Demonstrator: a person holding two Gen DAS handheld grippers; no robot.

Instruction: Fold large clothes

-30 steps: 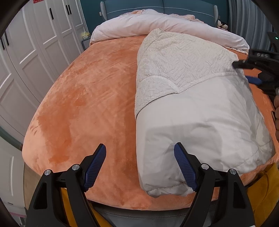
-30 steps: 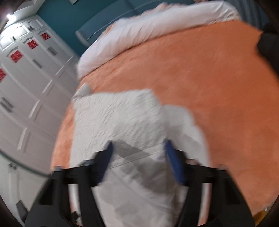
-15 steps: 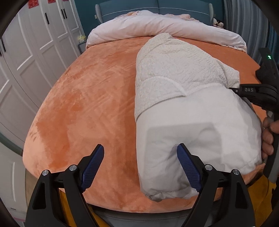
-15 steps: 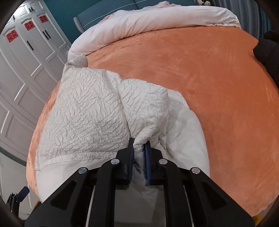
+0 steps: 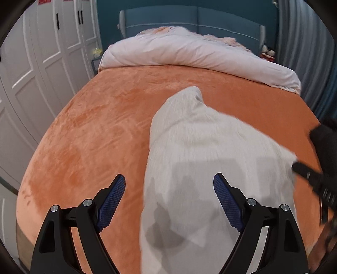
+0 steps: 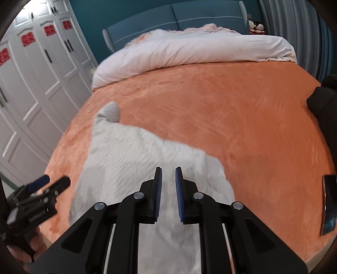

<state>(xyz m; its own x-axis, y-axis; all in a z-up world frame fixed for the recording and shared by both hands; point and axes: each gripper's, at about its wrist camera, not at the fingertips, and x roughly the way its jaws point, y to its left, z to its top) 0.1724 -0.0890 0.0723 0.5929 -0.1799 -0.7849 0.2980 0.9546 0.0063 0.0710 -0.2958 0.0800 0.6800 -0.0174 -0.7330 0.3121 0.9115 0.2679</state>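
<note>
A large white garment point(image 5: 200, 147) lies partly folded on the orange bed cover point(image 5: 94, 137), blurred by motion. My left gripper point(image 5: 169, 179) hangs wide open above the garment's near left edge, touching nothing. In the right wrist view the garment point(image 6: 130, 158) runs from a far corner down under my right gripper point(image 6: 168, 170). Its jaws stand a narrow gap apart with white cloth pinched between them. From the left wrist view the right gripper point(image 5: 303, 170) sits at the garment's lifted right corner. The left gripper point(image 6: 50, 183) shows at the lower left of the right wrist view, in a hand.
A rolled pale duvet point(image 6: 189, 50) lies across the head of the bed, below a teal headboard point(image 5: 189, 19). White wardrobe doors point(image 5: 31, 73) line the left side. A black cloth point(image 6: 324, 101) and a flat dark object point(image 6: 328, 202) rest at the bed's right edge.
The right gripper closed on the garment's textured part and drew it toward the near edge. The left gripper, still open, moved so the garment now sits between its fingers.
</note>
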